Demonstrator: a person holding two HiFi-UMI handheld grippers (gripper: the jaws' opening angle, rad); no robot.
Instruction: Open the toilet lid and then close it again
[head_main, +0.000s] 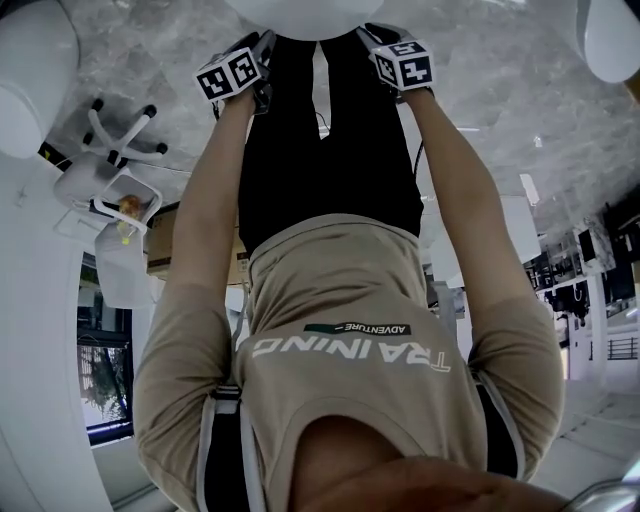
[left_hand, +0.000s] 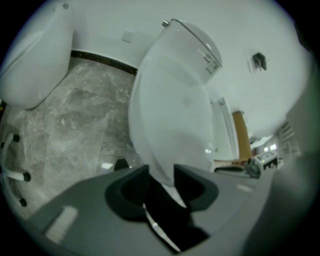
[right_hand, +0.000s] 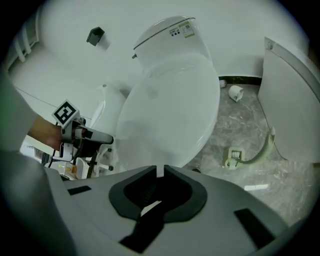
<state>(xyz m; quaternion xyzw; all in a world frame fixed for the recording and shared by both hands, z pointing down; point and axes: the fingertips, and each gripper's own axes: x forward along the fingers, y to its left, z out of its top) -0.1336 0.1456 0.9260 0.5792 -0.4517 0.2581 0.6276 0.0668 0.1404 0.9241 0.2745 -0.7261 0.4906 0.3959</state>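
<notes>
The white toilet lid (left_hand: 172, 115) lies down over the bowl, with the tank (right_hand: 170, 35) behind it. My left gripper (left_hand: 161, 170) is open, and the lid's front edge reaches in between its spread jaws without being pressed. My right gripper (right_hand: 160, 171) has its jaws nearly together, with a thin strip of the lid's front rim (right_hand: 160, 167) pinched between them. In the right gripper view the left gripper (right_hand: 102, 138) shows at the lid's left side. In the head view both marker cubes (head_main: 232, 75) (head_main: 404, 62) sit just below the lid (head_main: 290, 12), past the person's arms and torso.
Grey marble floor (left_hand: 75, 115) surrounds the toilet. Another white fixture (left_hand: 35, 60) stands to the left, and one (right_hand: 295, 100) to the right. A green brush holder (right_hand: 235, 157) and a paper roll (right_hand: 235, 92) lie on the floor. A white chair base (head_main: 120, 135) is nearby.
</notes>
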